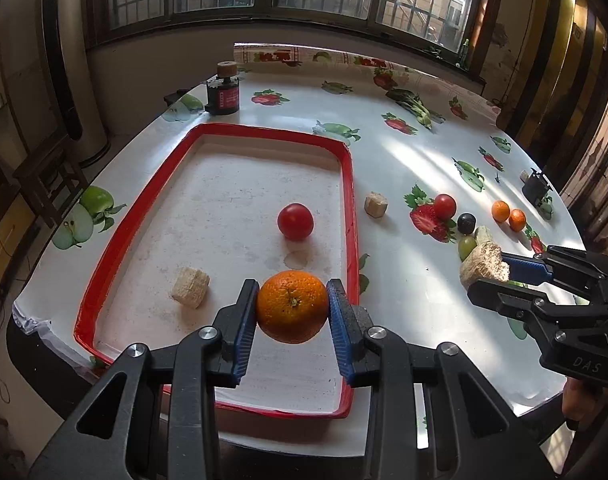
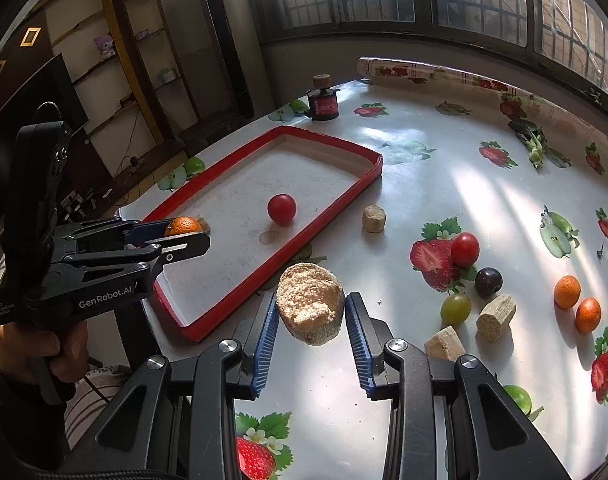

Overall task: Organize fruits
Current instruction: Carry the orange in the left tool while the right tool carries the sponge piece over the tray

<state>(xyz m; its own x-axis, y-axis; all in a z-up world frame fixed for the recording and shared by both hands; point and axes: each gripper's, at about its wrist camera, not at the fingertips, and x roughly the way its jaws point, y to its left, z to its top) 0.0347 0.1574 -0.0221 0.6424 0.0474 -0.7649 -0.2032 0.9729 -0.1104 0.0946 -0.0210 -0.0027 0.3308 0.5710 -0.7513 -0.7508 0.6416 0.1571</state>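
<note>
My left gripper point(image 1: 292, 307) is shut on an orange point(image 1: 292, 306) and holds it above the near part of the red-rimmed tray point(image 1: 349, 200); the orange also shows in the right wrist view point(image 2: 183, 225). A red tomato point(image 1: 295, 221) and a beige chunk point(image 1: 191, 287) lie in the tray. My right gripper point(image 2: 310, 312) is shut on a large beige spongy chunk point(image 2: 309, 303), held above the table just right of the tray point(image 2: 336, 208). Loose on the table: a tomato point(image 2: 465, 249), a dark grape point(image 2: 488, 281), a green grape point(image 2: 455, 308) and two small oranges point(image 2: 567, 291).
Beige chunks lie on the table point(image 2: 374, 218) point(image 2: 496, 317) point(image 2: 444, 343). A lime point(image 2: 518, 398) sits near the front edge. A small black and red device point(image 1: 223, 94) stands behind the tray. The fruit-print tablecloth point(image 1: 404, 300) covers the round table.
</note>
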